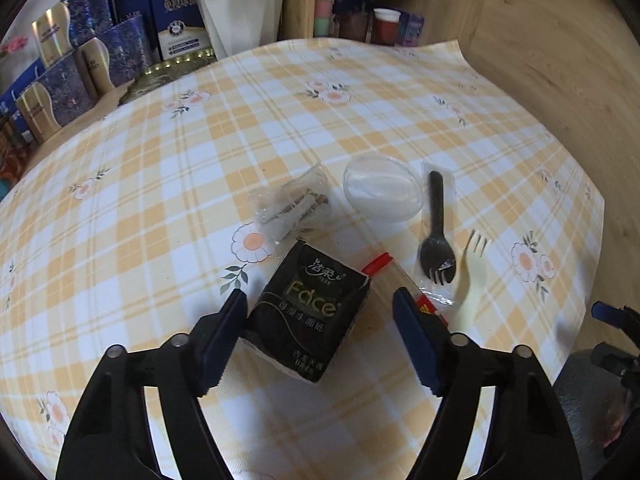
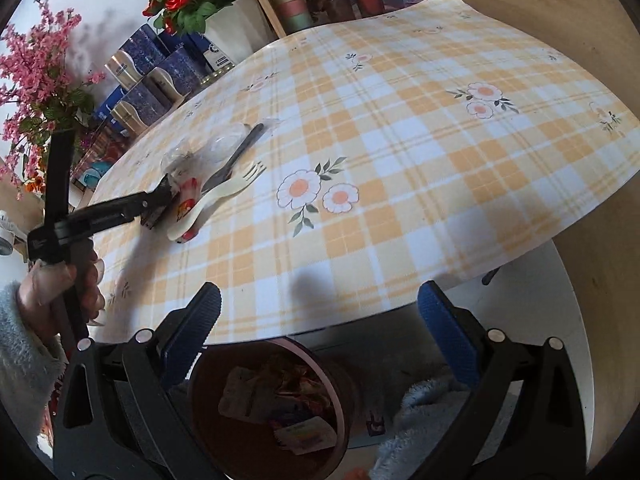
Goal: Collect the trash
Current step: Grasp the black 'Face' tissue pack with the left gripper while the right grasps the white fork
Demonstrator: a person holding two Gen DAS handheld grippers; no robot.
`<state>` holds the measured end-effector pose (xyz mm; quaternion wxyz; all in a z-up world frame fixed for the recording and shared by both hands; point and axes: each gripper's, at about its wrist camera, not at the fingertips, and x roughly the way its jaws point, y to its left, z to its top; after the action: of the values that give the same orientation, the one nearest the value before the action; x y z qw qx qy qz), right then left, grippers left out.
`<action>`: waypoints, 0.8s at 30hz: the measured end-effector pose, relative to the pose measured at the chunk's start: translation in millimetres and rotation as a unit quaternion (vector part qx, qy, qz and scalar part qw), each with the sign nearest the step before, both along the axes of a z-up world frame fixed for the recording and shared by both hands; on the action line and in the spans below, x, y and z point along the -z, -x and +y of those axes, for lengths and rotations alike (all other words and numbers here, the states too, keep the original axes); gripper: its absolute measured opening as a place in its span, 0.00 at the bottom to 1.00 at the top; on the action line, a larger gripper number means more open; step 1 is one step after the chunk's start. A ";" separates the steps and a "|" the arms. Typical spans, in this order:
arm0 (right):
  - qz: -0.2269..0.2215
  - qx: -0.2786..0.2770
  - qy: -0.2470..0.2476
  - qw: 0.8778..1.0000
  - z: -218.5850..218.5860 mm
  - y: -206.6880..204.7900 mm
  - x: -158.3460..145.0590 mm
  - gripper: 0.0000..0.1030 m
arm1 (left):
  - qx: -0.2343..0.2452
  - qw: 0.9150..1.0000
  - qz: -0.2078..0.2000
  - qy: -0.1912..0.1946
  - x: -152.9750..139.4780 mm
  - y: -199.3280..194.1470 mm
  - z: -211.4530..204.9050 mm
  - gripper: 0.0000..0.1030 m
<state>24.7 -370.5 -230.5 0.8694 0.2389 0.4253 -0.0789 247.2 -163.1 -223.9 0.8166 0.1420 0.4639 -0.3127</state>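
The left tongs (image 1: 320, 340), apart around the black tissue pack (image 1: 310, 316), should close squarely on its sides; the right tongs (image 2: 320, 320) hang apart, empty.

Both views are bright with soft, even daylight and bowed hard by the fisheye — the checked tablecloth (image 1: 280, 120) bulges like a dome, and black vignette fills the corners. Shadows are faint and diffuse, one lying beside the black tissue pack (image 1: 308, 312). Glare washes the clear plastic cup (image 1: 382, 192). Detail smears slightly toward the edges — the centre stays sharp.
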 end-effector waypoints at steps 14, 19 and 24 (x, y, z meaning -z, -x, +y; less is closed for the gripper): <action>-0.028 -0.038 -0.063 0.997 19.4 -46.9 -2.4 0.62 | -0.062 0.996 -0.004 0.062 -18.5 53.9 67.4 0.05; -0.025 -0.055 -0.092 0.994 45.6 -78.6 1.6 0.49 | -0.114 0.990 -0.001 0.084 -12.5 69.9 107.3 0.05; -0.010 -0.035 -0.108 0.993 61.2 -108.6 8.8 0.41 | -0.119 0.989 0.007 0.089 -3.4 78.5 119.6 0.05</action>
<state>133.3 -309.2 -239.3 0.8447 0.3173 0.4311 0.0009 168.7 -43.5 -220.5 0.8539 0.0104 0.4538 -0.2545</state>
